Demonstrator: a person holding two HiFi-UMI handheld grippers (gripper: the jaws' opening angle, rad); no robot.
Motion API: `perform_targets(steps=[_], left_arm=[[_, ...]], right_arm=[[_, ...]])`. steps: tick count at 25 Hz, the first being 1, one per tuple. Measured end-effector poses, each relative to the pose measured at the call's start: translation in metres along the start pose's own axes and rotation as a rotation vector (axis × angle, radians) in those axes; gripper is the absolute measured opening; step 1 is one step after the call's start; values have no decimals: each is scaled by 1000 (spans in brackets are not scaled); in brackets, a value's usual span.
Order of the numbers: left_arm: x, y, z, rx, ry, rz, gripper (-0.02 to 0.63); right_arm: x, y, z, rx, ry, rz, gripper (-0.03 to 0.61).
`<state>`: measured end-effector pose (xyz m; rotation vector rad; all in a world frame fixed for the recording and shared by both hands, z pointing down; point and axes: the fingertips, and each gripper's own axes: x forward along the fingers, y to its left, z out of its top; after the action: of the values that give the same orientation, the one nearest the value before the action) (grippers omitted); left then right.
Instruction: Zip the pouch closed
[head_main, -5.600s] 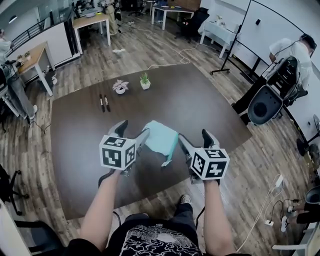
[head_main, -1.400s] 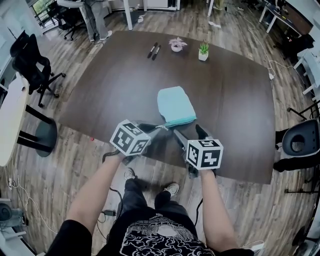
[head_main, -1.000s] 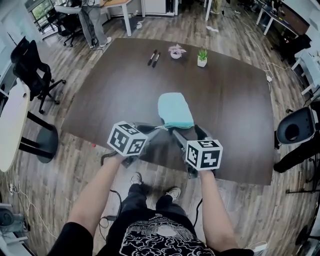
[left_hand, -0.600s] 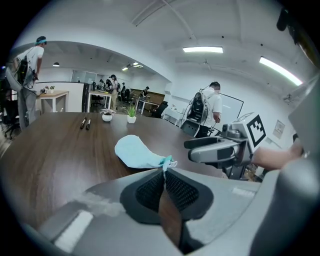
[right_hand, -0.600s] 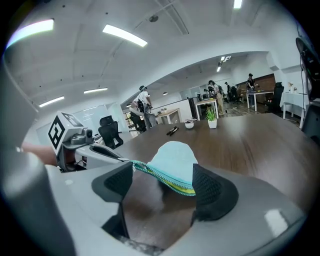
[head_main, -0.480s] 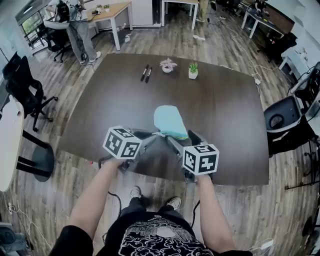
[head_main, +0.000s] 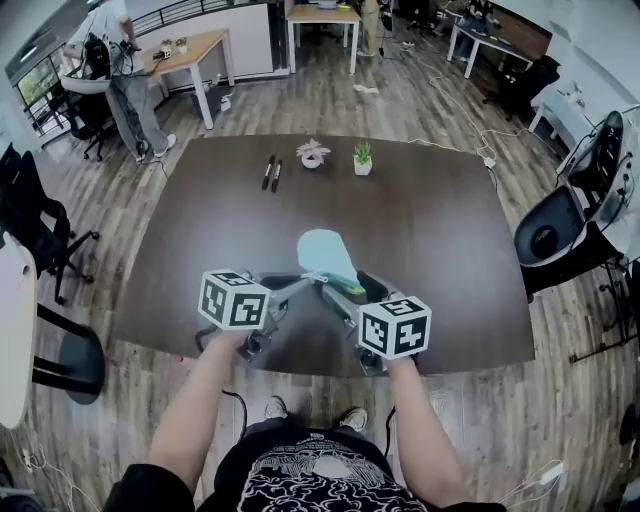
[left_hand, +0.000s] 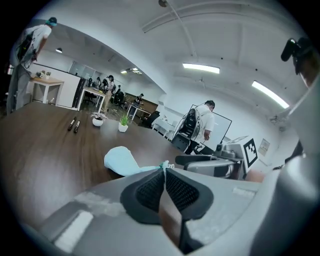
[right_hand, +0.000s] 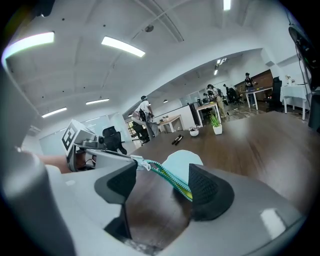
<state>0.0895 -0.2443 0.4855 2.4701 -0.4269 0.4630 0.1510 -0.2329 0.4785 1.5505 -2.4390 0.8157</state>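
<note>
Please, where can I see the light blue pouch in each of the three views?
Head view: the pouch is near the centre.
Left gripper view: left of centre, beyond the shut left claw holding its zip pull.
Right gripper view: at centre, its zipper inside the open right claw, which has just been closing.
Shared landmark: the green potted plant behind the pouch.

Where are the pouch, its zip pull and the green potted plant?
pouch (head_main: 326, 254), head view, middle of its teal fabric.
zip pull (right_hand: 139, 161), right gripper view, its white tab.
green potted plant (head_main: 362, 153), head view, its leaves.
</note>
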Motion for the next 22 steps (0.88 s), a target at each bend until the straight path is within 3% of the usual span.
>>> perform_targets(steps=[9,22], left_arm=[[-4,-12,0,-32,-22,-77,20],[-18,-10,0,-47,-36,-68,19]], right_arm=[[-2,19,3,40,-46,45,274],[12,52,0,80,-19,153,199]])
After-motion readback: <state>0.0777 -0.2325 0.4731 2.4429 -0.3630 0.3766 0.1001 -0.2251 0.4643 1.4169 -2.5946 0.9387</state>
